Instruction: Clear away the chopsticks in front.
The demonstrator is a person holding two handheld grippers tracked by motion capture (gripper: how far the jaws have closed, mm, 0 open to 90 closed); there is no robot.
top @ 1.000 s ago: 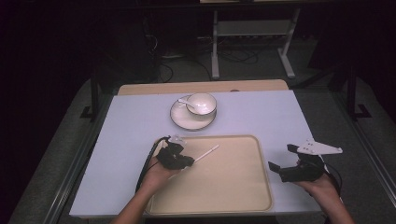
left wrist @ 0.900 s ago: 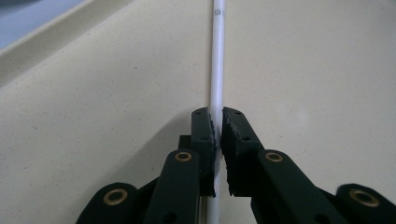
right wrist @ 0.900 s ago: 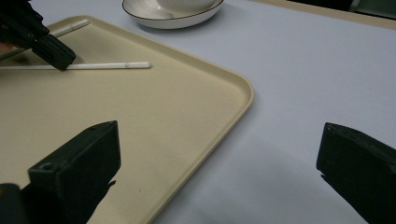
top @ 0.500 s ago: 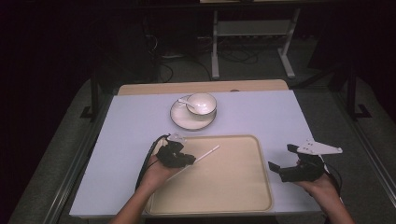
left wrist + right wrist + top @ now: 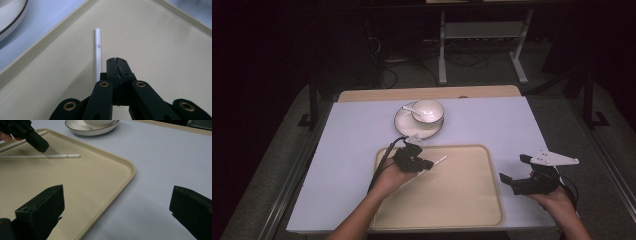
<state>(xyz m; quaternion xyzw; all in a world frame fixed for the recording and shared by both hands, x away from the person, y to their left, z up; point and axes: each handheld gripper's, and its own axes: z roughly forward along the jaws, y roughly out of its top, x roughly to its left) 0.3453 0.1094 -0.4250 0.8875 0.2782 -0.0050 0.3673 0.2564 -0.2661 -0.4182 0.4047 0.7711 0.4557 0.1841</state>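
Dead centre of the left gripper view, my left gripper (image 5: pixel 116 61) has just snapped its jaws together on nothing. The stick (image 5: pixel 98 47) lies on the tray (image 5: pixel 162 50) just left of them. Looks like a miss, so probably a regrab. My right gripper (image 5: pixel 513 168) hangs open, lower right.

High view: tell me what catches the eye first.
A beige plastic tray lies in front; on it the left gripper has just been closing its jaws, a thin white stick beside them, not between. Behind it a white bowl sits on a dark-rimmed white plate; the right gripper hovers open at right.
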